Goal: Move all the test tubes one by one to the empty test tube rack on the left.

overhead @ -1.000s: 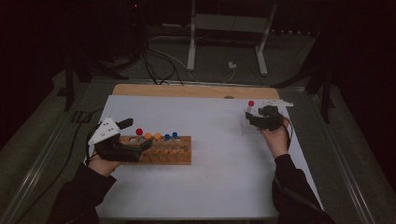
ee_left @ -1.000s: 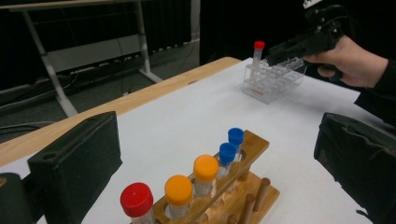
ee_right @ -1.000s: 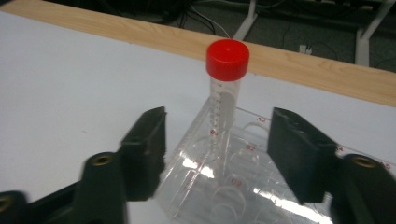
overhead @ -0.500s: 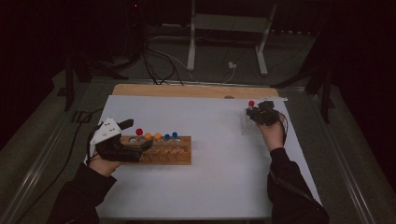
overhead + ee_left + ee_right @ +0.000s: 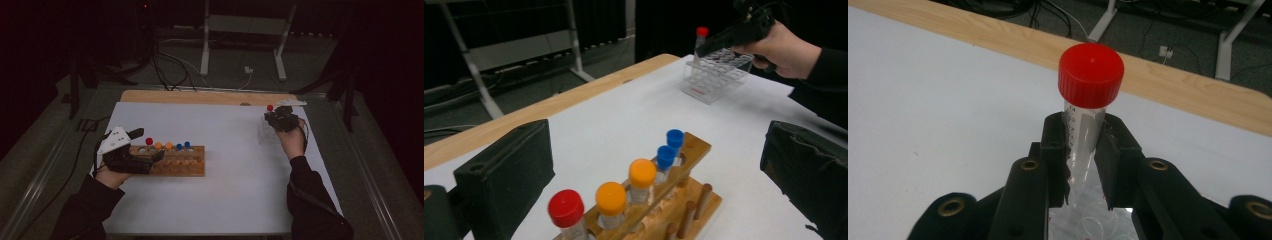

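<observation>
Two racks, six tubes on white

White sheet (image 5: 220, 200) over a wood table (image 5: 200, 96), dark room behind. Wooden rack (image 5: 659, 200) carries five tubes: one red, two orange, two blue. Left gripper (image 5: 142, 155) gapes beside it. Right gripper (image 5: 1083, 145) has just clamped the sixth tube (image 5: 1088, 100), red-capped, over the clear rack (image 5: 716, 75)

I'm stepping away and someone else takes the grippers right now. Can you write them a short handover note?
Right gripper: jaws have just been closing, now shut on the red-capped clear plastic tube, upright over the clear plastic rack at the far right of the white table.
Left gripper: open, at the left end of the wooden tube rack, gripping nothing.
Wooden rack holds red, two orange and two blue capped tubes.
Left, probably: the five tubes in the wooden rack.
</observation>
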`<state>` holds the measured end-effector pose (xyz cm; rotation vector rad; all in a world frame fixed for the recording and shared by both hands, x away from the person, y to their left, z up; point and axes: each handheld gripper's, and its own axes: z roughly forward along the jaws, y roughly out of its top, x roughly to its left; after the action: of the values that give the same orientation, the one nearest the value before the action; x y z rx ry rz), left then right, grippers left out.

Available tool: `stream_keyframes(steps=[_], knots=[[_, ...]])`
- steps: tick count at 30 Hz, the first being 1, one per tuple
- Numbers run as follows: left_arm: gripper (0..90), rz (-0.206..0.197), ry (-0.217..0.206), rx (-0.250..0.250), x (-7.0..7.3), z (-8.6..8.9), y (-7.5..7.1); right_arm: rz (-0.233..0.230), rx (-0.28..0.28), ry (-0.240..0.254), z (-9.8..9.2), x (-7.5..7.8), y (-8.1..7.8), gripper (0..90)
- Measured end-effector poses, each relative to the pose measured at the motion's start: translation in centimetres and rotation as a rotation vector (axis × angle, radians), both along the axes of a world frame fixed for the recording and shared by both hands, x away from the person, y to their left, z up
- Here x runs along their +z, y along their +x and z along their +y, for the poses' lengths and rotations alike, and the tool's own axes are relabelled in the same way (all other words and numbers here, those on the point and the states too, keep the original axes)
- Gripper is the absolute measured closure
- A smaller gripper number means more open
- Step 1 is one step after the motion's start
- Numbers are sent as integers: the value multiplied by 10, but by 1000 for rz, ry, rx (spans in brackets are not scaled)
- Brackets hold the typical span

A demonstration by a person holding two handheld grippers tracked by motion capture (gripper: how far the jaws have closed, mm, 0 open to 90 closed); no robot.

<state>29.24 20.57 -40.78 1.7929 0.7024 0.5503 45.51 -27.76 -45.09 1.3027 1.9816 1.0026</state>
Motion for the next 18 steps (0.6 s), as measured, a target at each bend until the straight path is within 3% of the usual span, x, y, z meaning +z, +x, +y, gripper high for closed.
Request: stream_keyframes(steps=[18], knots=[[15,12,2,-42,2,-5,-2,-86,56,-8,4,42,-27,751]])
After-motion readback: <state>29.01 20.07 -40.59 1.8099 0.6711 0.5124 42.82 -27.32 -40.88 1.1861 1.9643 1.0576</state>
